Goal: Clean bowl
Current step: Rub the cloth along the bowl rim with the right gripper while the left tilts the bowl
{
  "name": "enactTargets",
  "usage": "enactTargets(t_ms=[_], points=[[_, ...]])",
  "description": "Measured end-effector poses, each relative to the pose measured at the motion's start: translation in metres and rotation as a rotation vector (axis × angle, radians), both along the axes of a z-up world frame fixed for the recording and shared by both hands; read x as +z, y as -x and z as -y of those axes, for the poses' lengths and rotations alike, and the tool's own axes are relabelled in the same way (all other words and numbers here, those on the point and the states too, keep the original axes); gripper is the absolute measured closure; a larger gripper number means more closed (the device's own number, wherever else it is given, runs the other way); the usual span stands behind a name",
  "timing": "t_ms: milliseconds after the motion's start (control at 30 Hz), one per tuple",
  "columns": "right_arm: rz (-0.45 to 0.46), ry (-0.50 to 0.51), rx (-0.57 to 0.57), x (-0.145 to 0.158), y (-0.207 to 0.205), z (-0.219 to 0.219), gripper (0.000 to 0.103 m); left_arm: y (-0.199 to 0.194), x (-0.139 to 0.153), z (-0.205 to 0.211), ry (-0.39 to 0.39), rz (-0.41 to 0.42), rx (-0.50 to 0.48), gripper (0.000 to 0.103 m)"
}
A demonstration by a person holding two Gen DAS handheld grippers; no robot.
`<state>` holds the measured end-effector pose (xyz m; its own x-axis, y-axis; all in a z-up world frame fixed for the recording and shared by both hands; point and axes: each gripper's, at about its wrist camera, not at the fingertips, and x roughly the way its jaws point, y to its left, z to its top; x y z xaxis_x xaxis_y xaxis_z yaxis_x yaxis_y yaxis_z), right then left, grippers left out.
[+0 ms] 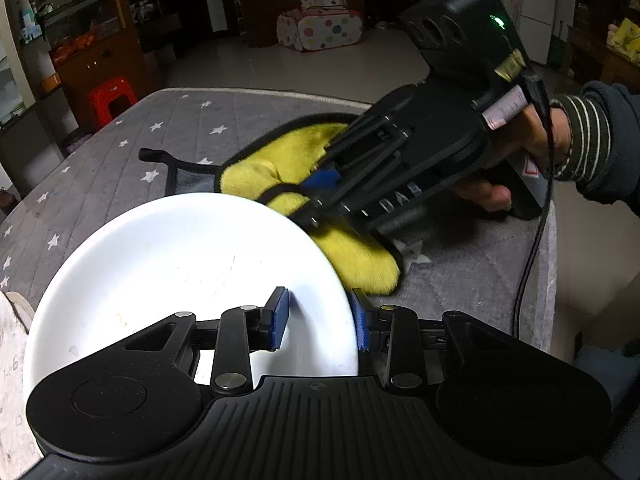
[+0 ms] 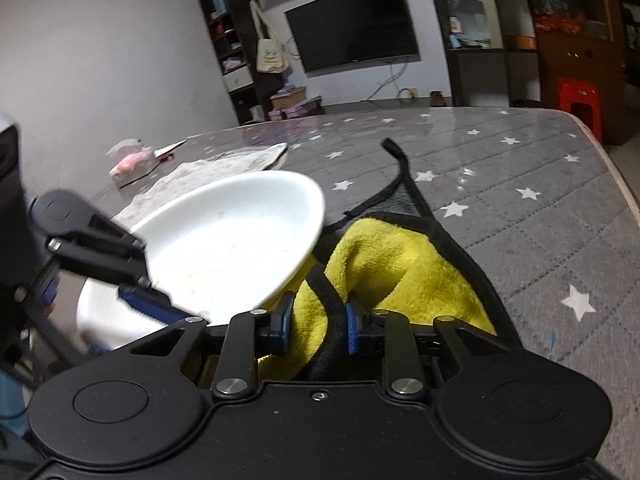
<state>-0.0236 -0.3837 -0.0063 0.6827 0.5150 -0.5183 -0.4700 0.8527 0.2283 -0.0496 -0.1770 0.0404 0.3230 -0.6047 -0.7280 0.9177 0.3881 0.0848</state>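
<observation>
A white bowl (image 1: 180, 280) is tilted up off the grey star-patterned table; my left gripper (image 1: 320, 320) is shut on its near right rim, one blue pad inside and one outside. The bowl (image 2: 228, 240) also shows in the right wrist view, with faint smears inside. A yellow cloth (image 1: 276, 164) with black edging lies on the table just behind and right of the bowl. My right gripper (image 2: 318, 324) is shut on a fold of the yellow cloth (image 2: 392, 264), beside the bowl's rim. The right gripper's body (image 1: 400, 160) reaches in from the right.
A printed white cloth (image 2: 224, 164) and a small plastic packet (image 2: 132, 162) lie on the table's far left. The table edge (image 2: 616, 176) curves at the right. A red stool (image 1: 112, 100) stands beyond the table.
</observation>
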Motion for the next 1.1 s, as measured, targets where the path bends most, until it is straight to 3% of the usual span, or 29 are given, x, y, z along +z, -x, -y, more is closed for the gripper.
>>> enactTargets(t_ms=[533, 1100], points=[[0.076, 0.113, 0.111, 0.005, 0.01, -0.02, 0.075, -0.002, 0.0, 0.007, 0.009, 0.006, -0.021, 0.069], [0.044, 0.095, 0.099, 0.005, -0.008, -0.01, 0.072, 0.007, -0.006, -0.004, 0.013, -0.015, -0.061, 0.07]])
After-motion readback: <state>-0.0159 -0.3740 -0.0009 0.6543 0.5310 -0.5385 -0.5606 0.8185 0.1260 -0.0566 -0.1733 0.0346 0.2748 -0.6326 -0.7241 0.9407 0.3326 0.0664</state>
